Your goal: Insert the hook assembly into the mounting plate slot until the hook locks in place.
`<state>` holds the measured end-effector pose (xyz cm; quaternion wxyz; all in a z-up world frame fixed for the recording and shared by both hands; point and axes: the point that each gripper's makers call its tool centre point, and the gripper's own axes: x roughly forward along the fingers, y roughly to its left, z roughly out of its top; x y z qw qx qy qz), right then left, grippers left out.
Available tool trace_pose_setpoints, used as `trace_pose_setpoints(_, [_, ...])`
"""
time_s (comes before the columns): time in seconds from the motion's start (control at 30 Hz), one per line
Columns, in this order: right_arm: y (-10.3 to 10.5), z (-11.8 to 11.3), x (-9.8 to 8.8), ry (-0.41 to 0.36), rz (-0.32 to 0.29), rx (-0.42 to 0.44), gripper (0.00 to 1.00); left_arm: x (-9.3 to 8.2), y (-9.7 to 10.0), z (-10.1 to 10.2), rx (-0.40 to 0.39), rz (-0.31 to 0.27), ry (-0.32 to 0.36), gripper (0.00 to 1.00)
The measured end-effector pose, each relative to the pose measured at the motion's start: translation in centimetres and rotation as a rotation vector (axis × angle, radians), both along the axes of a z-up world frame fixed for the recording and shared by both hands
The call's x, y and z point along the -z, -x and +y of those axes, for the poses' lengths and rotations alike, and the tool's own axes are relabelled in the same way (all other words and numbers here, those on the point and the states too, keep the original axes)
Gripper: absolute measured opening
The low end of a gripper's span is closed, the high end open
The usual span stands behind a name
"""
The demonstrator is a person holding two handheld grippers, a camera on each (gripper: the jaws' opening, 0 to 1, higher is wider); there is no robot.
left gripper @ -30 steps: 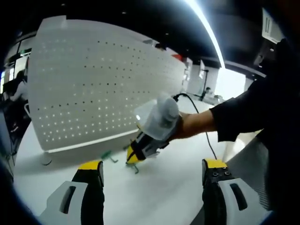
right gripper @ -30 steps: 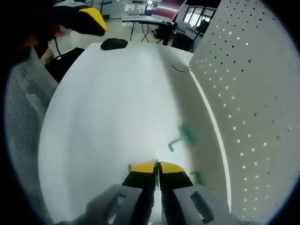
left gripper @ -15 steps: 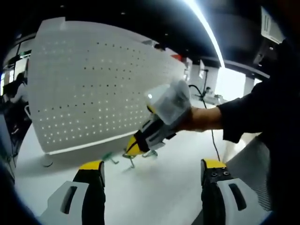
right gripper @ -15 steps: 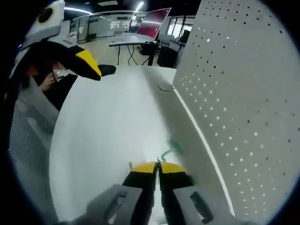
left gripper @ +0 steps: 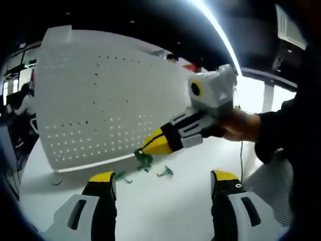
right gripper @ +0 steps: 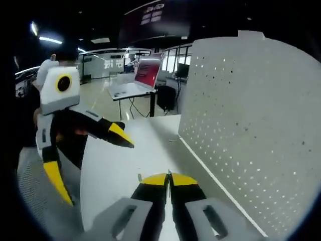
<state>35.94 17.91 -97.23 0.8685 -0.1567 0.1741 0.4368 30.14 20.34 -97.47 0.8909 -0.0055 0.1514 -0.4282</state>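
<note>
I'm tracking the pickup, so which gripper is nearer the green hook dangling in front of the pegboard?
Right. The right gripper is shut on the green hook, lifted before the pegboard. The left gripper hangs back, open, jaws apart.

Pegboard (left gripper: 100,110): white, hard, flat, full of small holes, dull finish. 
Tabletop (left gripper: 165,206): white, smooth, bit shiny under light. 
Green hooks (left gripper: 144,159): thin bent wire, look coated in green. 
Right tool (left gripper: 148,148): yellow tips smooth and shiny, black and grey plastic behind. 
Left tool (left gripper: 160,182): same yellow tips, grey plastic body, smooth. 
Sleeve (left gripper: 281,135): dark soft cloth.
</note>
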Motion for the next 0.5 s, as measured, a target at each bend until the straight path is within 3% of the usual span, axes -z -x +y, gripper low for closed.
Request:
trace_pose_setpoints(0.2, [1.2, 0.6, -3.5, -0.160, -0.040, 0.044, 0.00, -1.9, -0.8, 1.1, -0.064, -0.072, 0.048, 0.67])
trace_pose_setpoints(0.33, [2.0, 1.5, -4.5, -0.186, -0.062, 0.046, 0.00, -3.0, -1.3, 1.9, -0.109, -0.109, 0.070, 0.59])
trace_pose_setpoints(0.5, [2.5, 2.9, -5.8, -0.241, -0.069, 0.040, 0.00, -5.3, -1.6, 3.2, -0.164, -0.225, 0.095, 0.44])
